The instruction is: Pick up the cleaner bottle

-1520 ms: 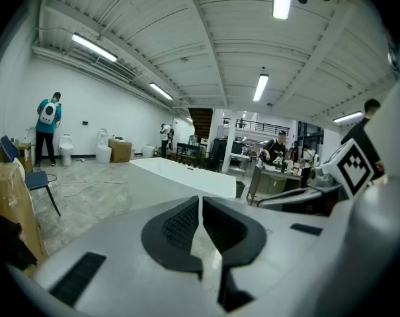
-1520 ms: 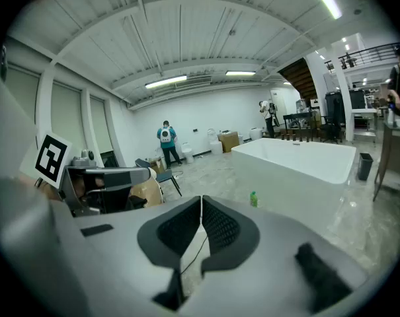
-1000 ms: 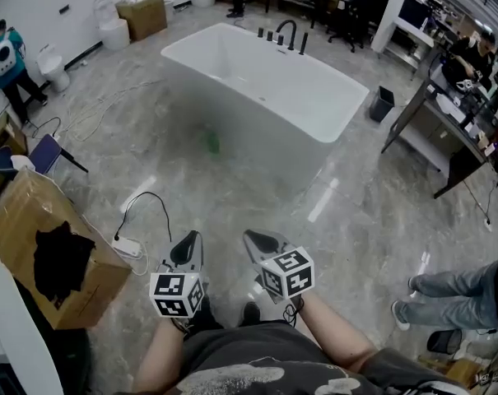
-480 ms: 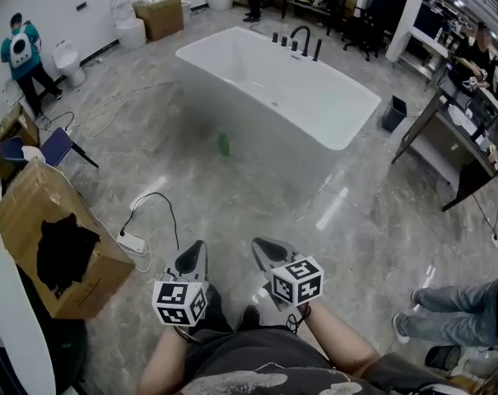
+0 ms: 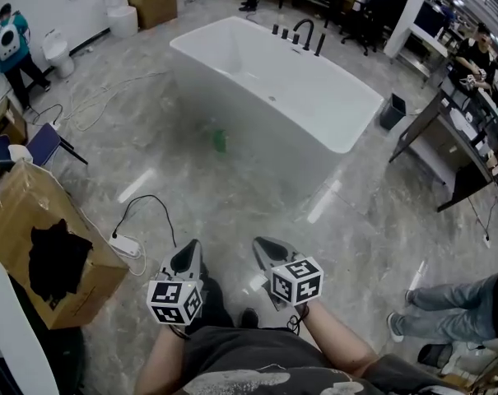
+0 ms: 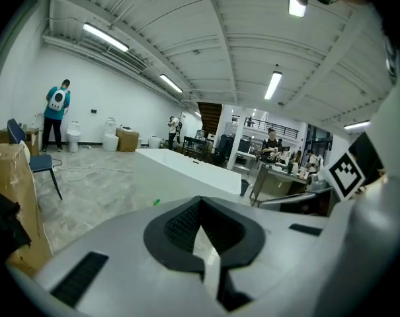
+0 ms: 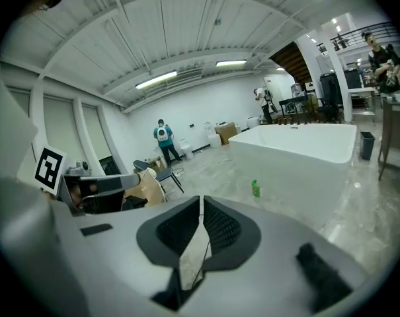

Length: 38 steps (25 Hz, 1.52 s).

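The cleaner bottle (image 5: 219,141) is a small green bottle standing on the grey marble floor, close to the near side wall of the white bathtub (image 5: 232,97). It also shows far off as a green speck in the left gripper view, the bottle (image 6: 157,202), and upright with a white label in the right gripper view, the bottle (image 7: 255,189). My left gripper (image 5: 188,253) and right gripper (image 5: 265,248) are held side by side near my body, well short of the bottle. Both are shut with nothing between the pads: left gripper (image 6: 200,201), right gripper (image 7: 201,201).
A cardboard box (image 5: 43,245) sits at my left, with a power strip and black cable (image 5: 125,243) beside it. A folding chair (image 5: 43,146) stands further left. Another person's legs (image 5: 446,295) are at the right, and desks (image 5: 454,130) and a bin (image 5: 391,112) lie beyond the tub.
Both grippers have sunk a little in the head view and remain shut. The head view has shifted slightly. The bottle stays where it was beside the tub.
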Tool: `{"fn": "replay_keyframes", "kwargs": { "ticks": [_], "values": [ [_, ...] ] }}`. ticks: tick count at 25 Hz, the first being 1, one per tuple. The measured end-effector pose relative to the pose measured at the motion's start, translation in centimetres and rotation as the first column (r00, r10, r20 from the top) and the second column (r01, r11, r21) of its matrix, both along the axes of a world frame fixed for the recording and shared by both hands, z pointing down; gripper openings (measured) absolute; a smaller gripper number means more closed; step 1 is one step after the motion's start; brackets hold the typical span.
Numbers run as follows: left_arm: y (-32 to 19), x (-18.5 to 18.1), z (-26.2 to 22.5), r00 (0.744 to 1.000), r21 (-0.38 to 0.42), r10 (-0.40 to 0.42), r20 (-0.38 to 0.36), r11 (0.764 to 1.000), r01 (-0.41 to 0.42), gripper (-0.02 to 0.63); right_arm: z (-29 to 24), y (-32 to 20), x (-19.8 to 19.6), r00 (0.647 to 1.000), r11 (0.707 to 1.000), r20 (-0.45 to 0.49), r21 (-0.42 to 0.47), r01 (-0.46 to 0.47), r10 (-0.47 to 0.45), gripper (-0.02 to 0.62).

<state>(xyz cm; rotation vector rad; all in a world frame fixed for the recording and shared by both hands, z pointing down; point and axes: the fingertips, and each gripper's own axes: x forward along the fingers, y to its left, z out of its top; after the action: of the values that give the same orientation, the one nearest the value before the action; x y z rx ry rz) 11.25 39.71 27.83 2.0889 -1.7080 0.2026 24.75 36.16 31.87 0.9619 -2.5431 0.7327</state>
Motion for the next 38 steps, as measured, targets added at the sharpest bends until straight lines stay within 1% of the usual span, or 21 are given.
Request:
{"fn": "replay_keyframes", "kwargs": {
  "ticks": [4, 10, 15, 20, 24, 28, 31, 34, 38],
  "values": [
    [-3.5, -2.7, 0.7, 1.000, -0.009, 0.010, -0.018, 1.000, -0.010, 0.014, 0.6, -3.1, -2.4, 1.000, 1.000, -0.024, -0.012, -0.003, 0.003, 0.032],
    [-9.4, -7.7, 1.9, 0.999, -0.023, 0.016, -0.043, 1.000, -0.017, 0.015, 2.4, -9.0, -6.6, 0.998, 0.998, -0.047, -0.053, -0.034, 0.032, 0.032],
    [-14.2, -13.0, 2.8, 0.998, -0.041, 0.022, -0.050, 0.999, -0.025, 0.015, 3.8, -14.1, -11.2, 0.996, 0.994, -0.070, -0.083, -0.068, 0.062, 0.032],
    [-19.1, -18.4, 3.4, 1.000, -0.063, 0.024, -0.011, 0.998, -0.024, 0.015, 3.6, -19.0, -15.1, 0.990, 0.992, -0.099, -0.070, -0.103, 0.096, 0.032],
    [-22.3, -22.4, 3.4, 1.000, -0.062, 0.002, -0.015, 0.998, -0.003, 0.015, 2.9, -22.4, -17.0, 0.985, 0.991, -0.122, -0.030, -0.129, 0.124, 0.032],
    [-24.3, -24.7, 3.9, 1.000, -0.065, 0.026, -0.018, 0.998, -0.027, 0.015, 2.9, -24.8, -17.6, 0.975, 0.988, -0.160, -0.003, -0.153, 0.151, 0.032],
    [-25.1, -25.7, 4.3, 0.999, -0.073, 0.021, -0.033, 0.997, -0.023, 0.015, 2.8, -25.6, -16.9, 0.971, 0.983, -0.156, -0.011, -0.185, 0.181, 0.032],
    [-25.9, -26.3, 4.7, 0.999, -0.079, 0.007, -0.047, 0.997, -0.011, 0.015, 3.1, -26.5, -15.9, 0.964, 0.976, -0.156, -0.020, -0.219, 0.213, 0.032],
    [-26.9, -26.6, 5.1, 0.999, -0.081, 0.007, -0.045, 0.997, -0.010, 0.015, 3.8, -28.4, -15.3, 0.958, 0.969, -0.156, -0.019, -0.245, 0.239, 0.032]
  ]
}}
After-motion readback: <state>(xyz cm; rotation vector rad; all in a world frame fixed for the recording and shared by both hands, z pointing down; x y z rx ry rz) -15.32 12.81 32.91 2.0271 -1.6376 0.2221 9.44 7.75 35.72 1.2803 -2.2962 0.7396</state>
